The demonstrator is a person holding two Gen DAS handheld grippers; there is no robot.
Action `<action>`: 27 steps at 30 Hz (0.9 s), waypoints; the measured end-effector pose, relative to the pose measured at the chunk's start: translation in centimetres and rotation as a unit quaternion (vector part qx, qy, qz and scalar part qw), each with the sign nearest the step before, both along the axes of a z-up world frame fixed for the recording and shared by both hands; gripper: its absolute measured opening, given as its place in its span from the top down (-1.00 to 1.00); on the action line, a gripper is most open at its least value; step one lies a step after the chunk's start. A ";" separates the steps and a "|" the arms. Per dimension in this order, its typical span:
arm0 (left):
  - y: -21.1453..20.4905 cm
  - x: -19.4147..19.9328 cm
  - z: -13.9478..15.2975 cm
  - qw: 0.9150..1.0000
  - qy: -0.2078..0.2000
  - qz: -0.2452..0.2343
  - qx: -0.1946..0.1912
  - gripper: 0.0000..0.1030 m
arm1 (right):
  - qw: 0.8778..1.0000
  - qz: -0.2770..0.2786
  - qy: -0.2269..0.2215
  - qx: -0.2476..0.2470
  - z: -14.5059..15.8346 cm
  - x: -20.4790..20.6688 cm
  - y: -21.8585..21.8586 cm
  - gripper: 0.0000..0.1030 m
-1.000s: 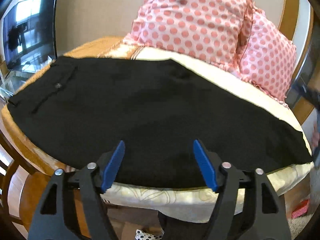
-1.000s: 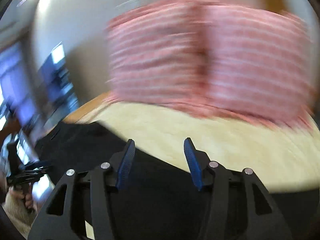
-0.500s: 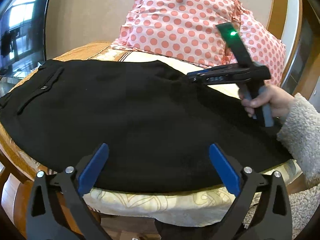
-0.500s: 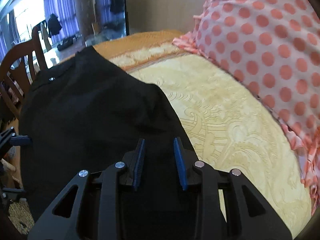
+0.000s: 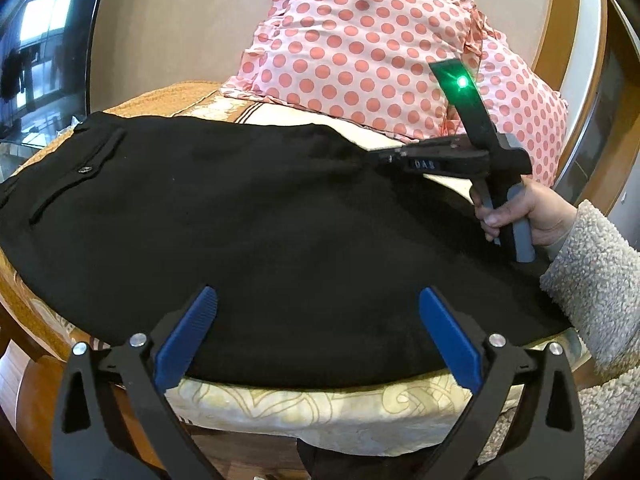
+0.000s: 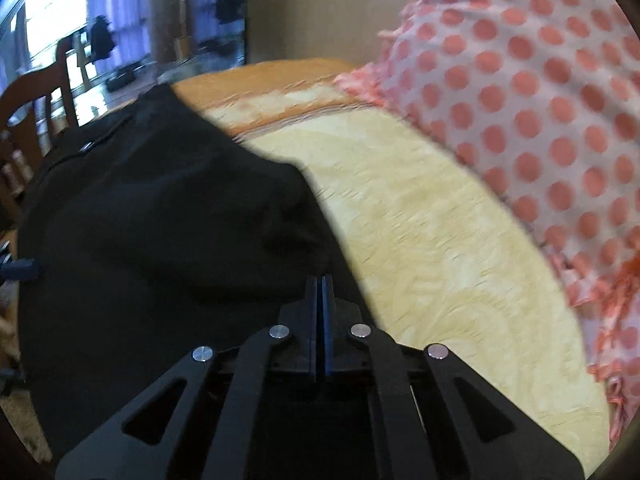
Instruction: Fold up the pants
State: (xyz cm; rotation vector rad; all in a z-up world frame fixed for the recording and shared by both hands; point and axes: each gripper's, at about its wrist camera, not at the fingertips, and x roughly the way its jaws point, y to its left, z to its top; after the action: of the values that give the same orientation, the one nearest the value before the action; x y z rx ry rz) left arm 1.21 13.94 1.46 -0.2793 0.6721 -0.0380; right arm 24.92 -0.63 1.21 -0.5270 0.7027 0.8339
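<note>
Black pants [image 5: 248,232] lie flat across the cream cushion, waistband with a buttoned pocket at the left. My left gripper [image 5: 318,300] is open and empty, hovering over the near edge of the pants. My right gripper [image 5: 372,158] reaches in from the right, held in a hand, with its tips at the far edge of the pants. In the right wrist view the right gripper [image 6: 322,280] is shut, its jaws pressed together at the pants' [image 6: 160,240] far edge, where the fabric bunches up; the pinched cloth itself is hidden.
Two pink polka-dot pillows [image 5: 360,64] lean at the back, also in the right wrist view [image 6: 540,120]. The cream patterned cushion [image 6: 432,240] lies under the pants on a wooden seat. A wooden chair [image 6: 36,96] and glass door [image 5: 36,52] are at the left.
My right gripper's jaws have closed at the far edge of the pants, bunching the cloth. My left gripper has stayed open and barely moved.
</note>
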 end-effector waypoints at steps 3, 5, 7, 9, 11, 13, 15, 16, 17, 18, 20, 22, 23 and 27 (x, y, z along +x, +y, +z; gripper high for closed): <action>-0.2 0.1 0.0 1.000 0.004 0.002 0.006 -0.96 | 1.000 -0.006 -0.006 -0.030 -1.1 -0.2 0.4 0.95; -0.5 0.1 0.0 1.000 0.007 0.003 0.014 -0.96 | 0.998 -0.035 -0.020 -0.036 -0.2 -0.3 -0.5 0.88; -0.6 0.0 0.2 1.000 0.009 0.000 0.014 -0.96 | 0.997 -0.074 -0.012 0.000 1.6 0.3 -2.7 0.46; -0.1 -0.4 0.6 1.000 0.004 -0.007 -0.004 -0.95 | 0.989 -0.127 0.003 0.075 4.4 0.6 -7.7 -0.07; 0.5 -1.0 1.2 1.000 -0.011 -0.008 -0.019 -0.96 | 0.980 -0.152 0.024 0.124 6.0 -0.3 -12.4 -0.13; 1.0 -1.3 2.0 0.999 -0.028 0.002 -0.020 -0.96 | 0.978 -0.159 0.033 0.132 6.1 -2.0 -15.5 -0.09; 1.0 -1.2 2.4 0.999 -0.034 0.012 -0.010 -0.96 | 0.979 -0.173 0.025 0.108 5.2 -4.6 -18.4 -0.06; 0.9 -1.0 2.4 0.999 -0.033 0.014 -0.007 -0.96 | 0.979 -0.182 0.022 0.093 4.4 -5.6 -19.5 -0.06; 0.8 -0.8 2.4 0.999 -0.030 0.014 -0.003 -0.96 | 0.976 -0.203 0.017 0.077 3.4 -6.9 -21.2 -0.06; 0.5 -0.5 2.2 1.000 -0.026 0.014 -0.001 -0.96 | 0.974 -0.217 0.019 0.068 2.6 -7.6 -22.1 -0.06; 0.3 0.0 1.7 1.000 -0.012 0.017 0.000 -0.96 | 0.962 -0.270 0.034 0.041 0.5 -8.7 -25.6 -0.06; 0.5 0.7 0.8 1.000 0.012 0.025 -0.009 -0.95 | 0.945 -0.321 0.047 0.033 -0.8 -9.3 -29.0 -0.06; 0.6 0.8 0.4 0.999 0.012 0.031 -0.014 -0.95 | 0.931 -0.358 0.049 0.051 -1.0 -10.0 -32.0 -0.07; 0.4 0.8 0.2 0.999 0.012 0.040 -0.004 -0.96 | 0.852 -0.504 -0.010 0.143 1.3 -14.3 -42.0 -0.12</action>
State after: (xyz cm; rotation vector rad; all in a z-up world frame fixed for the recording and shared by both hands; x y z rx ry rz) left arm 2.01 14.32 1.69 -0.3142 0.6839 0.0381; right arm 10.58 -42.64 2.54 0.1417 0.6989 -0.0717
